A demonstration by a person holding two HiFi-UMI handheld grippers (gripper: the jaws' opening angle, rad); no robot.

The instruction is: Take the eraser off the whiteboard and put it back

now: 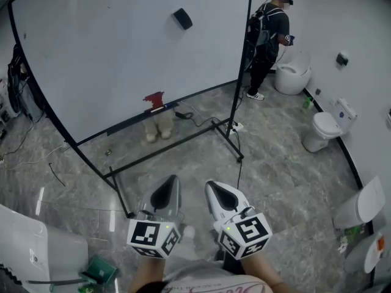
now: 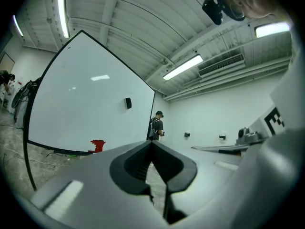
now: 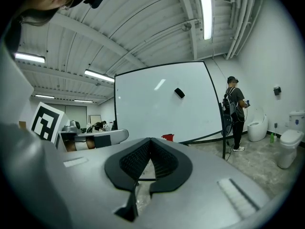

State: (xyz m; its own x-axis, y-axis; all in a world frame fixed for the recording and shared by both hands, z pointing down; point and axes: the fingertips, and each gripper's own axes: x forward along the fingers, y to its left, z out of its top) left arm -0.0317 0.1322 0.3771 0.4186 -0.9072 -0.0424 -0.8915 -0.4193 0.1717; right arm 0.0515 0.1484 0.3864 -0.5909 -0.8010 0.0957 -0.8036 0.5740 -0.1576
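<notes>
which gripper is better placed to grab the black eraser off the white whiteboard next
Left, narrowly. In the head view the small black rectangular eraser on the large white whiteboard sits more nearly above the left gripper than the right gripper. Both are shut, empty and far off.

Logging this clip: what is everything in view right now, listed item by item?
Large white whiteboard in black frame: one, white, centre of view.
Black rectangular eraser: one, black, high on whiteboard, right of middle.
Small red object: one, red, at whiteboard's lower edge.
White ceramic toilets: at least three, white, right side.
Person in black clothes: one, by whiteboard's right post.
Left gripper: one, grey, bottom centre, shut, empty.
Right gripper: one, grey, beside it, shut, empty.
</notes>
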